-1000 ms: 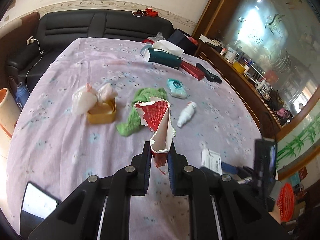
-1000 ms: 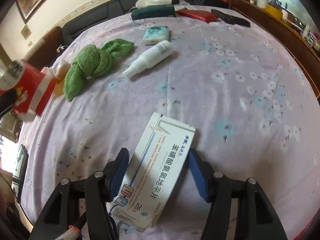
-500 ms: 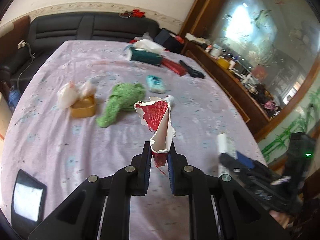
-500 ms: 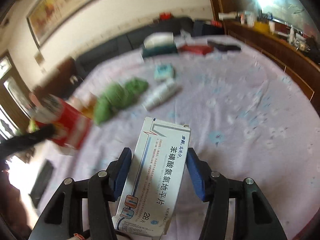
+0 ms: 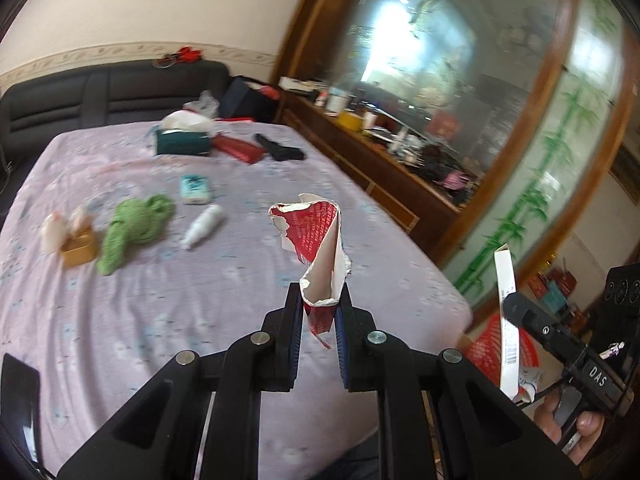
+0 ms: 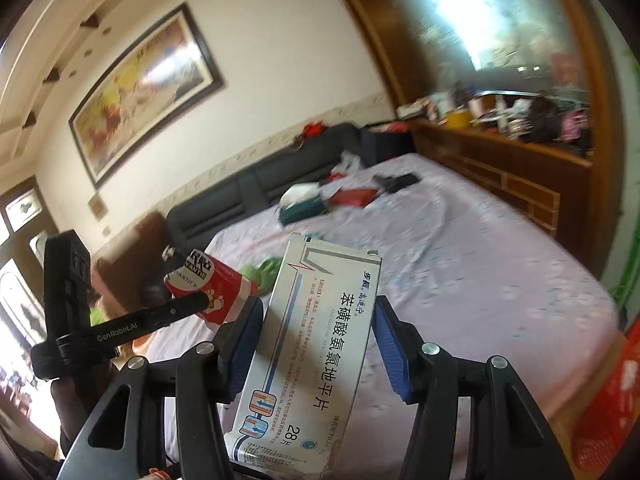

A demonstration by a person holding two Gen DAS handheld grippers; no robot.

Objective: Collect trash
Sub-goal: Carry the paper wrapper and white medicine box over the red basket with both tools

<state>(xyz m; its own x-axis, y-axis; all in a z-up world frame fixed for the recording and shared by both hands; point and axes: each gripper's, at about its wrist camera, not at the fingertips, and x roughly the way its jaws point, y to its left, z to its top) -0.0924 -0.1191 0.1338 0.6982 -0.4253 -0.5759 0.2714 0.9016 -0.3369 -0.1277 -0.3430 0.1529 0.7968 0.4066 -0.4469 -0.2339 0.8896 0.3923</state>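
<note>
Both claws hold trash above the bed. The left claw pinches a torn red wrapper; the right claw clamps a white box, upright. A red basket sits low, nearest the right claw.

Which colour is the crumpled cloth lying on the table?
The crumpled cloth is green; the left wrist view shows it best.

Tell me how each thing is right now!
Left claw: shut on the torn red wrapper.
Right claw: shut on the white medicine box.
Green cloth: crumpled on the bed.
White bottle: lying on its side.
Tissue box: tissue sticking out.
Red basket: on the floor beside the bed.
</note>
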